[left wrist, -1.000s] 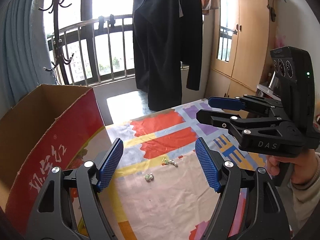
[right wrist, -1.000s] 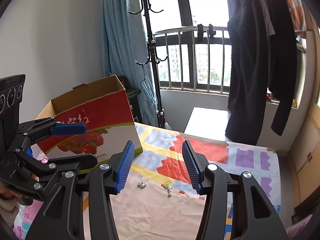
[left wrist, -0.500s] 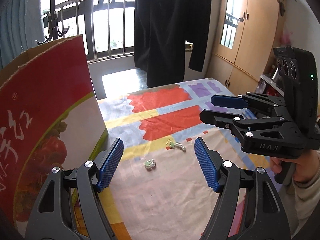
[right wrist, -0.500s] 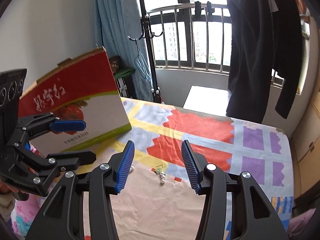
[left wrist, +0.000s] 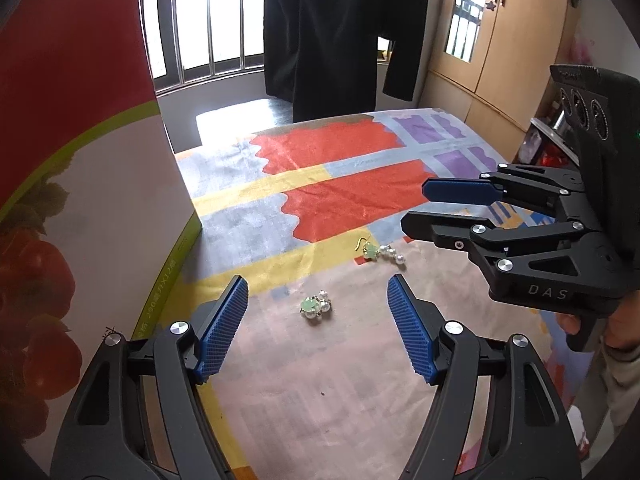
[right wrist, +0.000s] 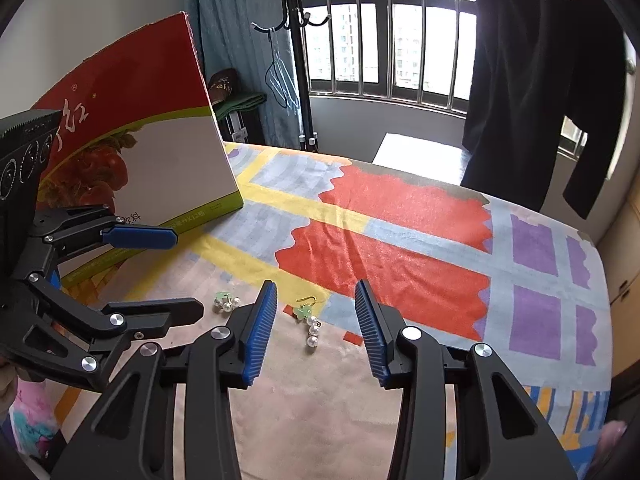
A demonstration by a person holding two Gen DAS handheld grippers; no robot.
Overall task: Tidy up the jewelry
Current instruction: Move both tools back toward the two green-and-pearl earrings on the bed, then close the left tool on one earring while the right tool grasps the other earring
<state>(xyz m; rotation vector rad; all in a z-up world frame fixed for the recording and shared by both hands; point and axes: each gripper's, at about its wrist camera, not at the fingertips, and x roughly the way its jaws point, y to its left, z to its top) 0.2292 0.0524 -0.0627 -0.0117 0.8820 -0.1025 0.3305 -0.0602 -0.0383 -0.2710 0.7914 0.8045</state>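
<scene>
Glossy pearl earring (right wrist: 310, 326) on sheeny satin cloth (right wrist: 400, 248)

This is looking like a lived-in room of a home, probably a bedroom. Ahead of the tool, dark garments (left wrist: 328, 32) are hanging in front of a window with metal railing bars (right wrist: 384, 40), and tall apartment blocks are showing outside. Off to the right of the tool, a wooden wardrobe (left wrist: 504, 36) is standing against the wall. To the left, a coat stand (right wrist: 298, 60) is holding wire hangers beside a blue curtain (right wrist: 236, 28). A bright patchwork cloth (right wrist: 400, 232) is covering the table just beneath the tool, and a printed fruit carton (right wrist: 132, 136) is sitting on it at the left.
</scene>
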